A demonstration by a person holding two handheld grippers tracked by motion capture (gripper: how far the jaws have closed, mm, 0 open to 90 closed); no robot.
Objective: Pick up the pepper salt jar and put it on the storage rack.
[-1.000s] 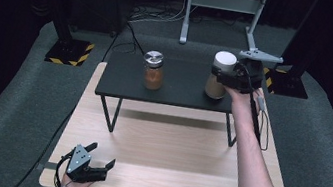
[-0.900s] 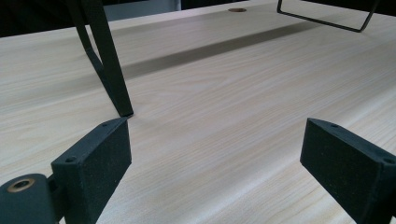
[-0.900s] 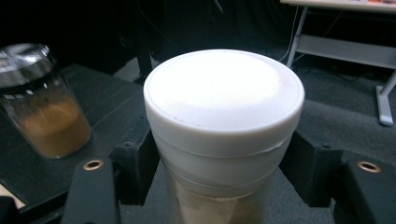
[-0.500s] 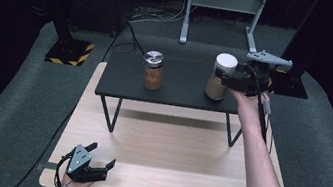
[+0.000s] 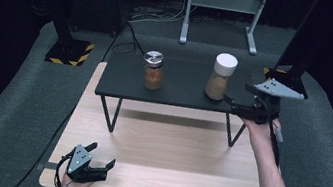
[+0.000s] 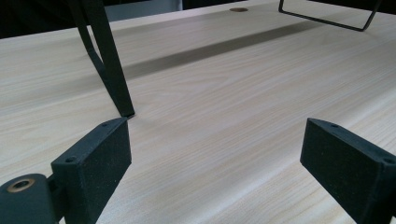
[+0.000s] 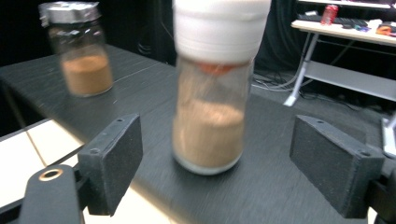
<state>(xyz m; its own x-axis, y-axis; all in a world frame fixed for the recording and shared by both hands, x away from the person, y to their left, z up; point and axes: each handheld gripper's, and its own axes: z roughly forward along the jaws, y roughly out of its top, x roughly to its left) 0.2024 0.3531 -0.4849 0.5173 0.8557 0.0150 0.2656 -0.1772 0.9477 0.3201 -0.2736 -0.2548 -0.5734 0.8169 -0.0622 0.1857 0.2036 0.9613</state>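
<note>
A glass jar with a white lid [image 5: 220, 77] [image 7: 215, 84], part full of brown powder, stands upright on the right end of the small black table [image 5: 180, 90]. My right gripper [image 5: 231, 104] [image 7: 215, 172] is open just right of the jar, and the jar is a little beyond its jaws, untouched. A second jar with a silver lid [image 5: 153, 69] [image 7: 80, 49], also holding brown powder, stands near the black table's left part. My left gripper [image 5: 102, 159] [image 6: 215, 168] is open and empty, low over the wooden tabletop [image 5: 164, 159] at its front left corner.
The black table stands on thin wire legs [image 6: 108, 60] over the back of the wooden tabletop. Grey carpet surrounds it, with stand bases [image 5: 67, 51] and a metal frame [image 5: 220, 11] behind. A desk [image 7: 345, 32] shows far off in the right gripper view.
My right gripper has let go of the white-lidded jar and drawn back to the right and toward me. The jar stays standing on the black table. The left gripper has not moved.
</note>
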